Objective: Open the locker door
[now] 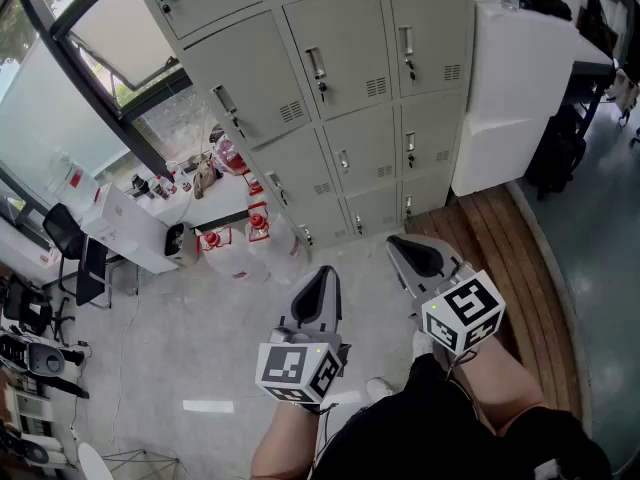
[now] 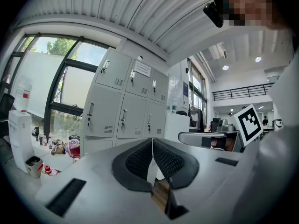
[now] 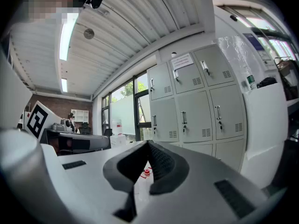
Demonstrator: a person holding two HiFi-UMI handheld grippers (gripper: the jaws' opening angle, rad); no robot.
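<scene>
A bank of pale grey lockers (image 1: 340, 78) stands ahead, every door closed, each with a small upright handle and a key below it. The same lockers (image 2: 126, 101) fill the middle of the left gripper view, and the lockers (image 3: 196, 101) sit to the right in the right gripper view. My left gripper (image 1: 322, 280) is held level well short of them, its dark pads pressed together at the tip (image 2: 153, 141) with nothing between. My right gripper (image 1: 408, 248) is beside it, slightly further forward, also shut and empty (image 3: 148, 143).
A tall white cabinet (image 1: 510, 88) adjoins the lockers on the right, with a strip of wooden floor (image 1: 500, 238) before it. Large water bottles with red caps (image 1: 250, 233) and a white box (image 1: 130, 228) stand left of the lockers under the window. A black chair (image 1: 70, 238) is far left.
</scene>
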